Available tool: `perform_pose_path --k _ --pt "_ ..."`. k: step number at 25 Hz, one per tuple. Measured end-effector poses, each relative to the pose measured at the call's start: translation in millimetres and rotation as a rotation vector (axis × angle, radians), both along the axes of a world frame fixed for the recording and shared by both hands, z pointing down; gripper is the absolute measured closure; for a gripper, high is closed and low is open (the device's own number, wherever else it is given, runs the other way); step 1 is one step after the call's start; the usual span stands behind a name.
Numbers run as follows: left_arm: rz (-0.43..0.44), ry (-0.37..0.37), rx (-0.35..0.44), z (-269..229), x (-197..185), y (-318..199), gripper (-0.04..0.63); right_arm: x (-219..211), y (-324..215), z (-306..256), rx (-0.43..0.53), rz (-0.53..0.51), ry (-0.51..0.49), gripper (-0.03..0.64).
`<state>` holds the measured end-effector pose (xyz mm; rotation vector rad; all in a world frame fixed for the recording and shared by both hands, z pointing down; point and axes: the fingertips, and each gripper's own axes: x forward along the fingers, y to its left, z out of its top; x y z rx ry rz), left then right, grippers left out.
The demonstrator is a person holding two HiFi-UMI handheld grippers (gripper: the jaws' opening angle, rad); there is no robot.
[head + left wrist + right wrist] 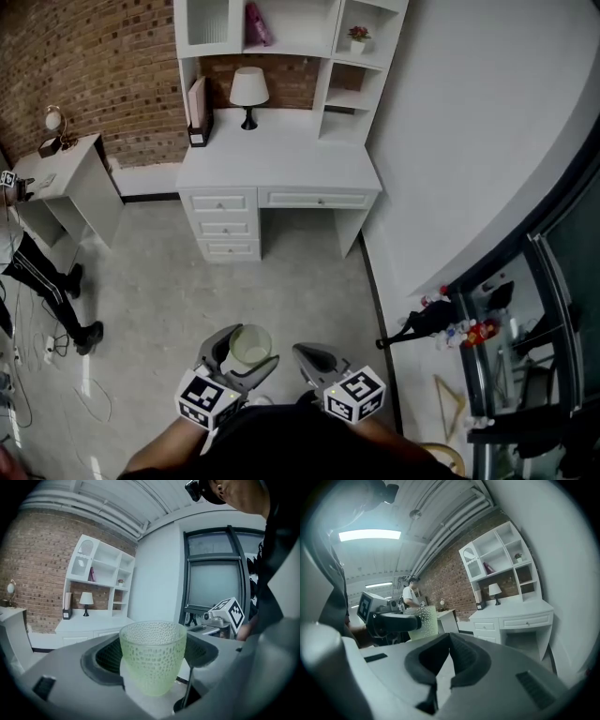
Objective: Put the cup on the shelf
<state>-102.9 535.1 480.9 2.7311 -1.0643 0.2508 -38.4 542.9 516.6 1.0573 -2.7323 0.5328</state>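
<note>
Cup in hand: a pale green pebbled glass cup stands upright between the jaws of the left gripper, which are clamped on its sides. The cup's rim rises above the dark pads, and its base sits low in the gap between them. The right gripper, held just beside the left, has its jaws pressed together with nothing between them. In the right gripper view the cup shows off to the left of those jaws and a little above their tips. Ahead of both pairs of jaws, well apart from them across the grey floor, a white desk carries a small lamp under a white shelf, backed by a brick wall.
</note>
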Motion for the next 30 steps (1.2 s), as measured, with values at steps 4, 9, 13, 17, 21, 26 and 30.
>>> perform_pose_path --k 4,9,13,17,21,26,30 --pt "0.003 0.010 -0.021 7.0 -8.3 -4.2 0.212 -5.5 -4.7 3.1 -0.007 0.004 0.016 0.612" --pt "0.003 0.012 -0.040 14.4 -9.6 -19.9 0.212 -9.2 -21.0 5.5 -0.013 0.004 0.015 0.612" --pt "0.013 0.016 -0.020 16.6 -5.2 -41.1 0.212 -8.4 -42.7 12.0 -0.014 -0.002 0.020 0.612" --pt "-0.002 0.004 -0.035 20.2 -4.9 -70.5 0.212 -5.4 -84.1 14.3 -0.012 0.002 -0.010 0.612" --pt "-0.038 -0.007 -0.033 16.6 -7.4 -115.2 0.212 -7.4 -133.8 3.4 0.018 -0.026 -0.027 0.612" --pt "-0.075 0.008 -0.017 1.6 2.2 -175.4 0.212 -1.8 -191.3 -8.9 0.041 -0.059 -0.026 0.612" --pt "-0.077 0.013 -0.005 0.6 19.3 -216.9 0.212 13.5 -231.5 -8.8 0.038 -0.073 -0.023 0.612"
